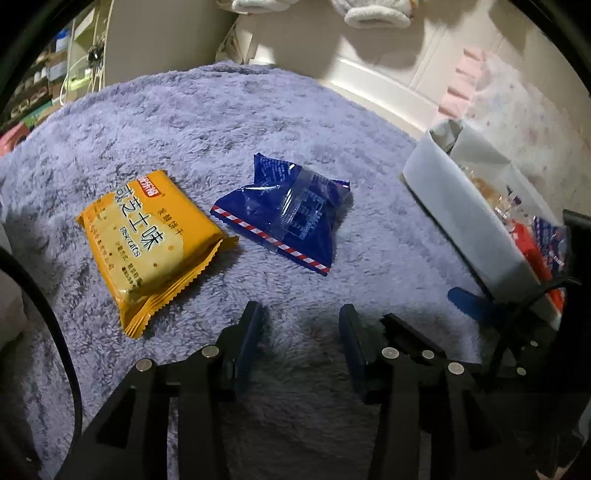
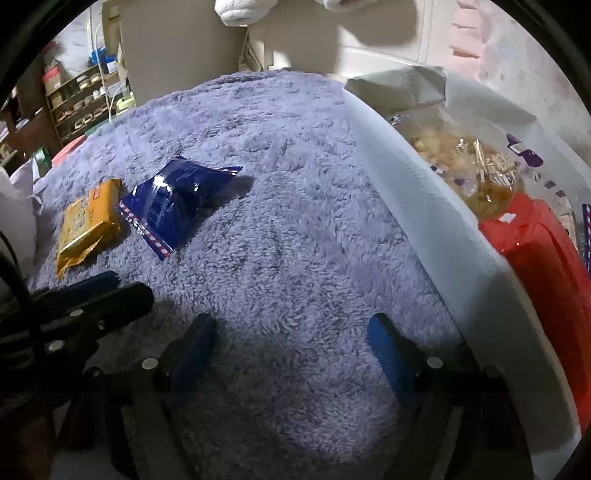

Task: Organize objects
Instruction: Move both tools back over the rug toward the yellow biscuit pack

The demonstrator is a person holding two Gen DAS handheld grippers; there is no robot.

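A yellow biscuit packet and a dark blue snack packet lie side by side on a fluffy lilac blanket. My left gripper is open and empty, just short of the blue packet. My right gripper is open and empty over bare blanket; both packets lie far to its left, the yellow packet beside the blue packet. A white fabric bin at the right holds a red packet and other snacks. The left gripper's fingers show at the right view's left edge.
The bin stands at the blanket's right side, close to my right gripper. A pale wall or furniture panel rises behind the blanket. Cluttered shelves stand at the far left. A black cable hangs at the left.
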